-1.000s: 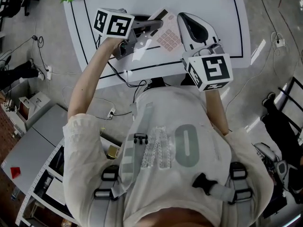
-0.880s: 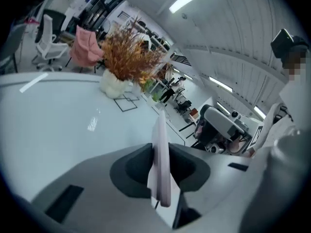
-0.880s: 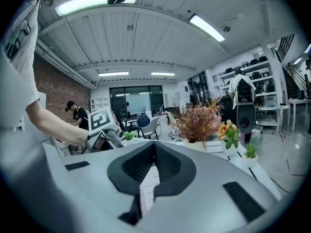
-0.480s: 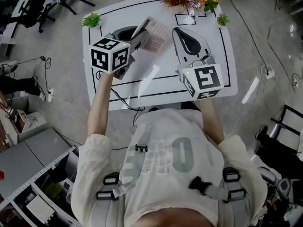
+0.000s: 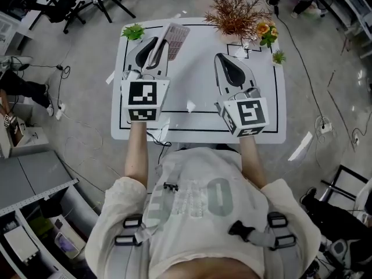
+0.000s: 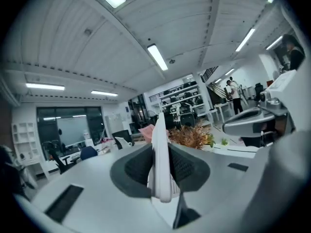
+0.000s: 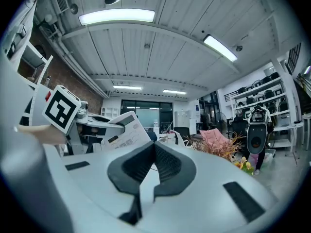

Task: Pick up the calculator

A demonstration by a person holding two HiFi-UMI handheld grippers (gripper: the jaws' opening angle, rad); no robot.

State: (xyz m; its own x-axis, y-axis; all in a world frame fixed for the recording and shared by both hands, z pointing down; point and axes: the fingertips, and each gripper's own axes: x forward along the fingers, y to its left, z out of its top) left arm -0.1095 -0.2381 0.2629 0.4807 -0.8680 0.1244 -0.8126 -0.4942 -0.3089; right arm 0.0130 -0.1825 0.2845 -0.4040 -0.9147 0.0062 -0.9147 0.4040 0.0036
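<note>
The left gripper point(image 5: 158, 50) is clamped on the calculator point(image 6: 160, 165). In the left gripper view the calculator stands edge-on between the two pads, and both pads press on its flat faces. The right gripper point(image 7: 154, 152) has its jaws closed together with nothing between them.

Position of the calculator: in the grip of the left gripper, projecting forward beyond its tips. Its long axis runs roughly along the line the left gripper points, leaning slightly toward the right gripper. The key face is turned toward the right gripper; in the right gripper view it shows to the left of those jaws. The calculator appears clear of the white table point(image 5: 197, 92), so the pick-up step is judged complete or nearly so.

The left gripper is the one in contact. The right gripper is alongside and well apart from the calculator.

Containers: none is available for the calculator. A dried plant point(image 5: 233, 13), a small green plant point(image 5: 133, 32) and flowers point(image 5: 266, 31) stand ahead of both grippers at the far edge of the table. Their pots are too small to make out.
</note>
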